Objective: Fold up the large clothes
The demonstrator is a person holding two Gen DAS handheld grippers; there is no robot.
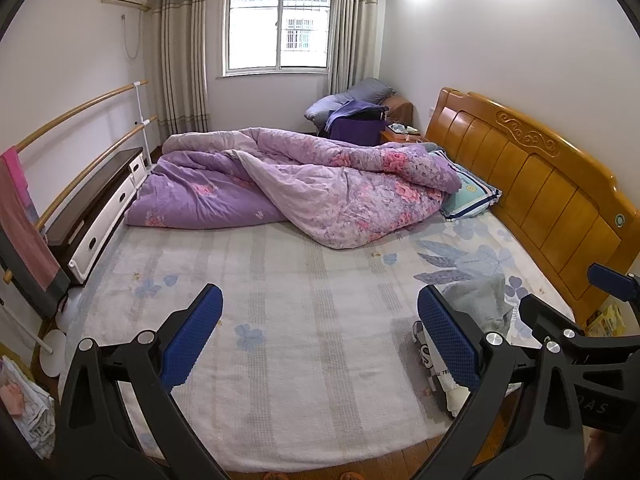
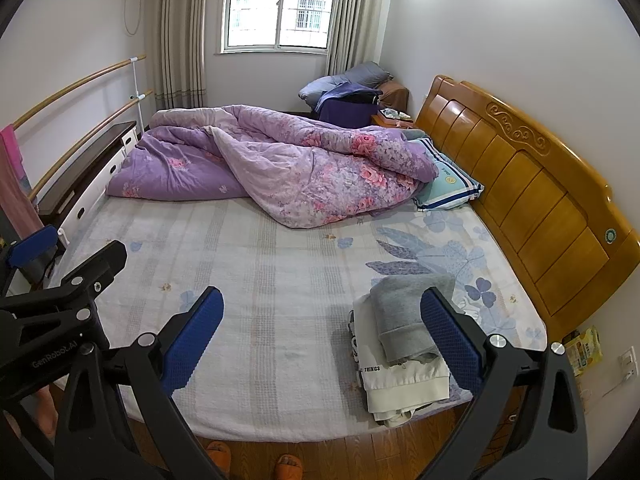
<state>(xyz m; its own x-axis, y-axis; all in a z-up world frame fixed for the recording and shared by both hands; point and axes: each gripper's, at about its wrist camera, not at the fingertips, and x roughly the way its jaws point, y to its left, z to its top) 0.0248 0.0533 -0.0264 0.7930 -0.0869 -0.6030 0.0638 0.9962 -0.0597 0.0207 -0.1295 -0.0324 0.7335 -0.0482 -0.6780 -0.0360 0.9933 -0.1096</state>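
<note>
Firstly, the left wrist view: the left gripper (image 1: 320,344) sits at the bottom of the frame with its blue-padded fingers spread wide and nothing between them, above the bed sheet (image 1: 280,320). At lower right a stack of folded clothes (image 1: 480,308) lies on the sheet near the bed's front edge, partly hidden behind the right-hand finger. The right gripper (image 1: 560,300) enters at the right edge; only parts of its fingers show there. A purple quilt (image 1: 300,184) is bunched across the middle of the frame, with a striped pillow (image 1: 472,194) just beside it against the wooden headboard (image 1: 540,184) at right. A window (image 1: 278,28) occupies the top centre.

Next, the right wrist view: the right gripper (image 2: 322,340) is likewise spread wide and empty at the bottom of the frame. The folded stack lies at lower right, a grey garment (image 2: 400,320) resting on a white garment (image 2: 408,384), just inside the right-hand finger and not touched by it. The left gripper (image 2: 68,264) shows at the left edge. Two orange slippers (image 2: 218,454) stand on the wooden floor (image 2: 360,456) at bottom centre.
</note>
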